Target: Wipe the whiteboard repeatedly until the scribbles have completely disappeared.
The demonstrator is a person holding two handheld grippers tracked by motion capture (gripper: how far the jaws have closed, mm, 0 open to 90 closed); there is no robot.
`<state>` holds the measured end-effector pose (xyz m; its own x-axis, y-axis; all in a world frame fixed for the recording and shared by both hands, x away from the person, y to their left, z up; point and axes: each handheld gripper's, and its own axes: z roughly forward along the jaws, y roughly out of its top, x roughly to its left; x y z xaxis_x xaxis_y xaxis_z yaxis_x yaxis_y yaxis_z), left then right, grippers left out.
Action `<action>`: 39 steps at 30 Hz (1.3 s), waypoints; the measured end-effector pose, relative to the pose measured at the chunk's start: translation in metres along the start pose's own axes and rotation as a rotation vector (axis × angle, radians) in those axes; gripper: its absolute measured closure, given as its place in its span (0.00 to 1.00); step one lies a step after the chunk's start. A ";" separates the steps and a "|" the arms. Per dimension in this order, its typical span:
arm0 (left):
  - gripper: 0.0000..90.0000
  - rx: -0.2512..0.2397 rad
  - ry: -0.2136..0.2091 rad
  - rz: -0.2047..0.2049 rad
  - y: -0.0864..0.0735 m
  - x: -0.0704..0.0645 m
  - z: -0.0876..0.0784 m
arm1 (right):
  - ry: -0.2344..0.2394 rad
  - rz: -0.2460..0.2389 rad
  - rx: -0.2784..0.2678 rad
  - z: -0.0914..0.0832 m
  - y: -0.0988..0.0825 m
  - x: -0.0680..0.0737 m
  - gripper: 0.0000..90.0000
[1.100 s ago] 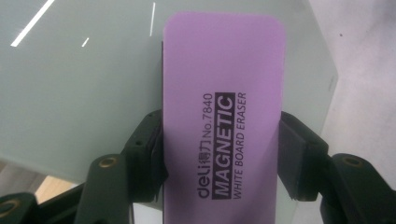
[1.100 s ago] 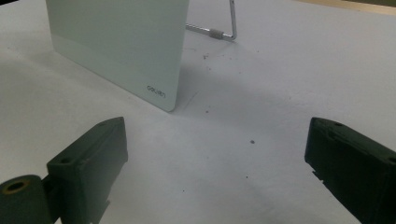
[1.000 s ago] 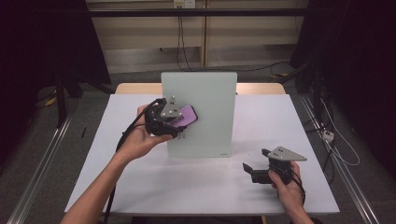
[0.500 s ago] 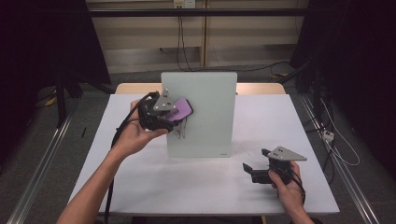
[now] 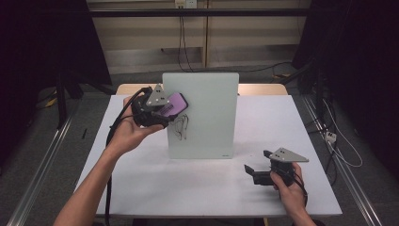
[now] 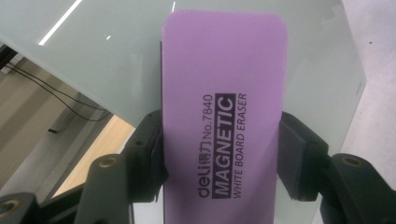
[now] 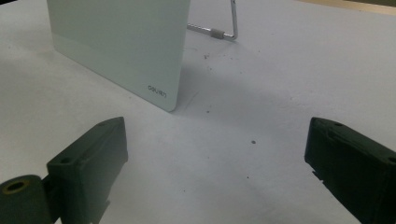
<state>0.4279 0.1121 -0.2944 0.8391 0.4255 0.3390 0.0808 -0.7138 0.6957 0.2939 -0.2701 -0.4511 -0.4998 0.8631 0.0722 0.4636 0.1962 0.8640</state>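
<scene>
We're wiping the upright whiteboard on the white surface — best to keep the purple eraser flat and sweep down over the scribble just below. The left tongs clamp its long sides at the board's upper left; the right tongs gape wide — empty, near right.
</scene>
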 end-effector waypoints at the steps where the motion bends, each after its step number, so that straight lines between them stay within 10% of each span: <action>1: 0.46 0.001 0.006 0.002 0.000 -0.001 0.001 | 0.000 0.001 0.001 0.000 0.000 0.000 0.07; 31: 0.46 0.113 -0.117 0.087 -0.013 -0.054 0.044 | 0.001 0.000 0.000 0.000 0.000 0.000 0.07; 39: 0.46 0.110 -0.111 0.055 -0.012 -0.046 0.038 | 0.001 0.000 0.000 0.000 0.000 0.000 0.07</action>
<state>0.4084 0.0799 -0.3421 0.8978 0.3244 0.2978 0.0867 -0.7932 0.6027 0.2940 -0.2703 -0.4513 -0.5006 0.8626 0.0726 0.4632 0.1961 0.8643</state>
